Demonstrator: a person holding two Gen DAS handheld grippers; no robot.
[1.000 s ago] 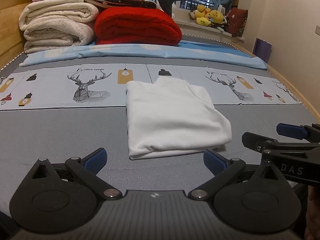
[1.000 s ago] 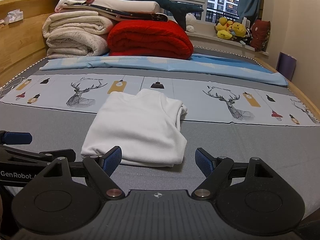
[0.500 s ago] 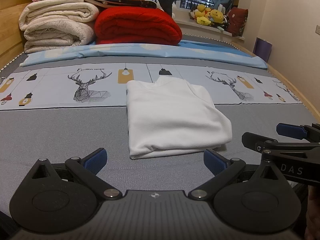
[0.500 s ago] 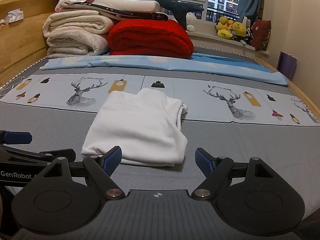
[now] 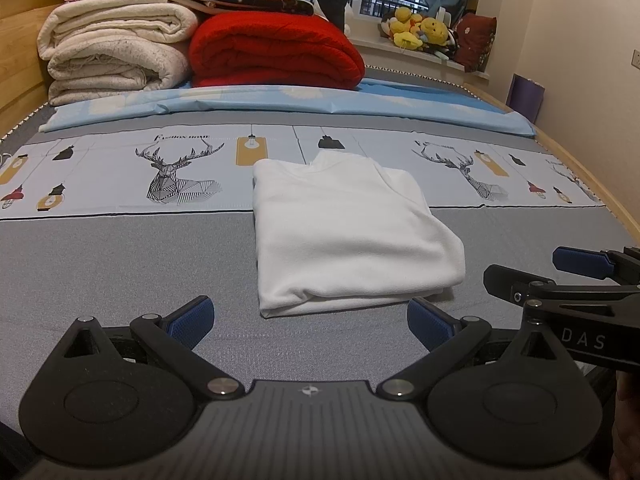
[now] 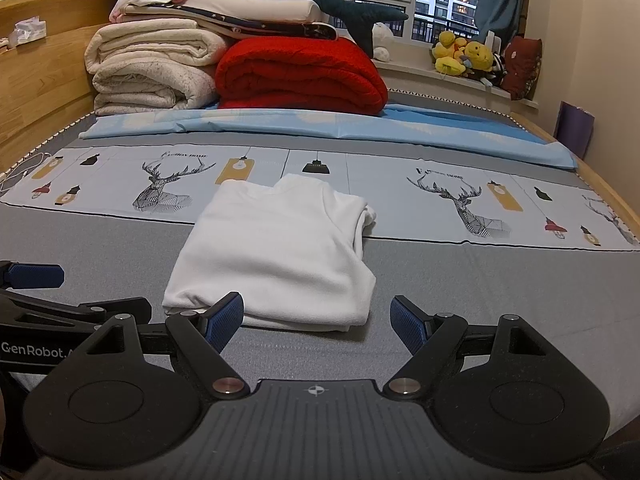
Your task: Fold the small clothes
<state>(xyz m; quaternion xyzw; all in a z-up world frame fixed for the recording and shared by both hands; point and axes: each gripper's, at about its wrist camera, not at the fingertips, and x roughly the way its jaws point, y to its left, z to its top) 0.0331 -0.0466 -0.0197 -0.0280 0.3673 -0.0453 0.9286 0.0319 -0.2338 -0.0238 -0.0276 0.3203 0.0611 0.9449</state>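
A white garment (image 5: 348, 232) lies folded into a neat rectangle on the grey part of the bed, its collar end toward the deer-print strip. The right wrist view shows the same white garment (image 6: 276, 252). My left gripper (image 5: 310, 318) is open, just short of the garment's near edge, nothing between its blue pads. My right gripper (image 6: 316, 322) is open too, its left pad close to the garment's near edge. Each gripper shows at the side of the other's view: the right gripper (image 5: 576, 276) and the left gripper (image 6: 36, 280).
Folded cream blankets (image 5: 116, 48) and a red quilt (image 5: 276, 50) are stacked at the head of the bed (image 5: 100, 264), behind a blue sheet (image 5: 280, 100). Plush toys (image 6: 464, 54) sit on the window sill. A wooden frame (image 6: 40, 92) runs along the left side.
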